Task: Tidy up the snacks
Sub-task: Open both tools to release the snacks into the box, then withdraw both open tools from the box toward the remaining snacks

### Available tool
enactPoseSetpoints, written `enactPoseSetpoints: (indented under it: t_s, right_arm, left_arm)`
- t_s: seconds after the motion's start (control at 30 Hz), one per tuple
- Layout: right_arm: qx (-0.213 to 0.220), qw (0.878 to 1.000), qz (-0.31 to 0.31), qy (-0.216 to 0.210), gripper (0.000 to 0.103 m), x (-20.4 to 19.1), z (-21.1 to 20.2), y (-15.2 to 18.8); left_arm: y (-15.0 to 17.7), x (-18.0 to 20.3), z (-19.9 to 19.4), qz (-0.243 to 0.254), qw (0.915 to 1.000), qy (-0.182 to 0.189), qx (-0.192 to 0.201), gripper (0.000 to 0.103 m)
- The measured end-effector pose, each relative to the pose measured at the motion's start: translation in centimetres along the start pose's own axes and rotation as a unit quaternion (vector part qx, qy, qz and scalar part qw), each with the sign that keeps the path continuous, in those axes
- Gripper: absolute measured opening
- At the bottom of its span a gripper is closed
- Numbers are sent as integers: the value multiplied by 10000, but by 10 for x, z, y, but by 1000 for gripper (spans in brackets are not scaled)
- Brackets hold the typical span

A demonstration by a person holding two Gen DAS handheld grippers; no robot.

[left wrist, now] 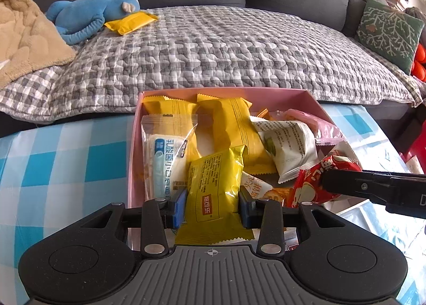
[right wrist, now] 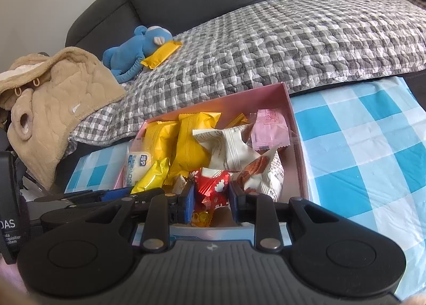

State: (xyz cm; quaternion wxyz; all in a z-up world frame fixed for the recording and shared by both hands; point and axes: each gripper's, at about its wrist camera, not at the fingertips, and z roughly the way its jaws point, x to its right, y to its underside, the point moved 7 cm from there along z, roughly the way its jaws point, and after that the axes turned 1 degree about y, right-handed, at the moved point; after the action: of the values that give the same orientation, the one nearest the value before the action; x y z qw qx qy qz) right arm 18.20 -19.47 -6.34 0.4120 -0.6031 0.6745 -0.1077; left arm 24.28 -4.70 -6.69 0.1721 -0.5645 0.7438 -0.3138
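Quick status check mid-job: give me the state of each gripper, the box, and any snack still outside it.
left gripper: shut on a yellow packet, held above the box's near end.
right gripper: shut on a red packet, over the box.
pink box: open, no lid visible, piled with snack packets.
orange packet: outside the box, lying on the sofa against the blue plush toy.

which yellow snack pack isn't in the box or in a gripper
The yellow pack on the sofa, lying against the blue plush toy. The other yellow packs are in the pink box, one of them in the left gripper.
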Motion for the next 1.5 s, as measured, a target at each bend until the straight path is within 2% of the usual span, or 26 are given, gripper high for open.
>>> enactPoseSetpoints:
  t_s: [0.1,0.17,0.2,0.23,0.3,0.4,0.83,1.27,1.5]
  right_arm:
    - [-13,10000,-17,-33,25,0,2,0]
    - [11,10000,-21,-21,29,-1,2,-1]
    - [40,10000,-10,6,33,0,1,-2]
    - [52,10000,6,2,43,1,0,-3]
    - [93,9999,39,-35,46,2,-3,-4]
    - [113,9999,62,-24,48,3,-8,-4]
    - [160,9997,170,120,70,15,-41,5]
    - [13,9990,-179,405,89,8,-72,25]
    - [-5,9977,-372,558,95,4,-81,41]
  left_arm:
    - [0,1,0,42,10000,49,62,39]
    - [-2,3,-3,105,9998,63,149,44]
    - [-3,4,-4,119,9997,107,179,56]
    - [-4,5,-7,123,9996,141,218,67]
    - [-5,7,-12,161,9993,165,283,73]
    - [-3,12,-18,217,9993,193,248,73]
    - [27,29,-50,306,9992,251,110,82]
    - [58,41,-91,336,9992,229,37,92]
    - [77,37,-106,221,9995,229,44,96]
